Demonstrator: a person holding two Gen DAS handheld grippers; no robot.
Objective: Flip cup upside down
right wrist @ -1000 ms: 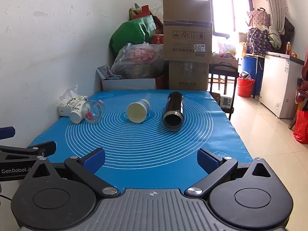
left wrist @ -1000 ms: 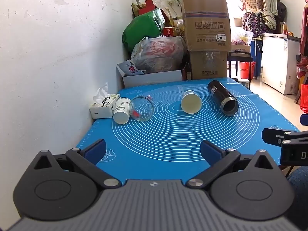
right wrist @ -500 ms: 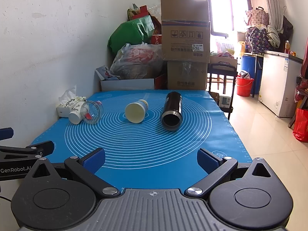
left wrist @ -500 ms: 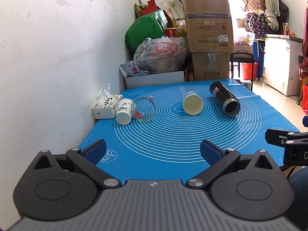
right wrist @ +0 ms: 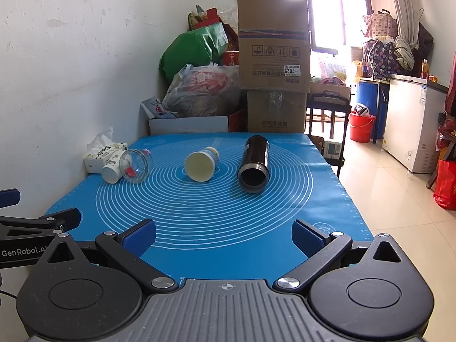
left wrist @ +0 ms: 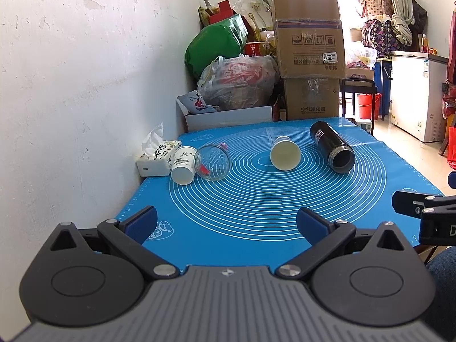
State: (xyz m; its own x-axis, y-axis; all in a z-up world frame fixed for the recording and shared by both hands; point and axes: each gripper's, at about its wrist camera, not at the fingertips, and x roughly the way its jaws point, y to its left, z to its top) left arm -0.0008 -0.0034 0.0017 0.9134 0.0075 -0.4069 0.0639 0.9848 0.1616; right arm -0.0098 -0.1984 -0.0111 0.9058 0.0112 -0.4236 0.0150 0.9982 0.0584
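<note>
Several cups lie on their sides on the blue mat (left wrist: 256, 211), mouths toward me. A white paper cup (left wrist: 183, 165) and a clear glass cup (left wrist: 212, 163) lie at the left by the wall. A cream cup (left wrist: 285, 156) lies at the mat's centre. A black flask (left wrist: 332, 146) lies to its right. They also show in the right wrist view: paper cup (right wrist: 112, 166), glass cup (right wrist: 136, 166), cream cup (right wrist: 201, 164), flask (right wrist: 254, 163). My left gripper (left wrist: 226, 223) is open and empty over the near edge. My right gripper (right wrist: 223, 235) is open and empty beside it.
A tissue box (left wrist: 158, 158) sits against the white wall at the left. Cardboard boxes (left wrist: 309, 65) and bags (left wrist: 239, 82) are piled behind the table's far end. The floor drops off at the right, with a white freezer (right wrist: 413, 125) beyond.
Both grippers have drifted slightly; the view has shifted a little closer and rightward. The cups have not moved. Both grippers stay open.
</note>
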